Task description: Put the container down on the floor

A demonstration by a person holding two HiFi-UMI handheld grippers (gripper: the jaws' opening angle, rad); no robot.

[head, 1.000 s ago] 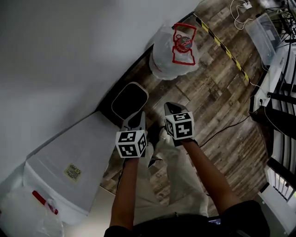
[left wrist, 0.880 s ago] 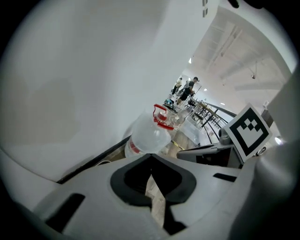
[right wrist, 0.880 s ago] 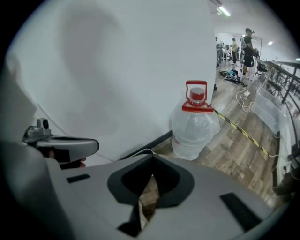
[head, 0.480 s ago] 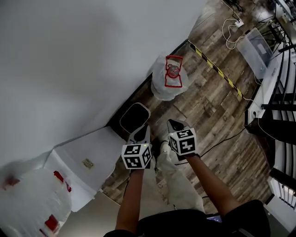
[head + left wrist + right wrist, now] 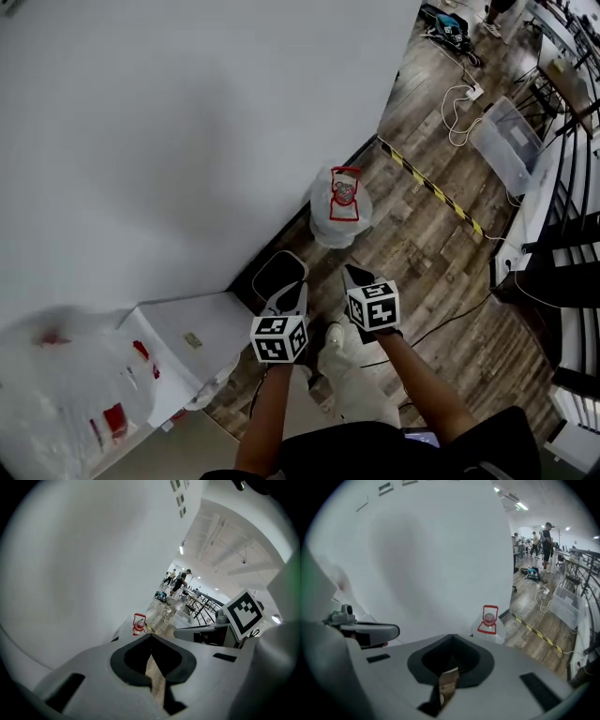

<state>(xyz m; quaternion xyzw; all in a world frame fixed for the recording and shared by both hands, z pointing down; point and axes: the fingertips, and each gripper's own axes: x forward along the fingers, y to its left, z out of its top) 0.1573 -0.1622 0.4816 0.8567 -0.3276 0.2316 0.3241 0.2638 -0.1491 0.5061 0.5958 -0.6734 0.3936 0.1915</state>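
In the head view my left gripper (image 5: 291, 296) and right gripper (image 5: 354, 276) are side by side at mid-frame, both shut and empty. Just ahead of the left one, a small black bin with a pale rim (image 5: 278, 277) stands on the wood floor by the white wall. To its left stands a white lidded container (image 5: 183, 339). Farther along the wall sits a clear bag with red handles (image 5: 339, 208). The left gripper view shows its jaws (image 5: 151, 638) closed, with that bag (image 5: 138, 624) beyond them. The right gripper view shows its jaws (image 5: 453, 636) closed too, with the bag (image 5: 489, 620) ahead.
A white plastic bag with red print (image 5: 66, 398) lies at the lower left. Yellow-black tape (image 5: 433, 187) crosses the floor, with white cables (image 5: 459, 103) and a clear storage box (image 5: 506, 141) to the right. Black railings (image 5: 562, 272) run along the right edge. People stand far off (image 5: 546, 538).
The head view has pulled back, so the bin, bag and container look smaller and lower. The two grippers have stayed together and shut. The white bag at lower left has come further into view.
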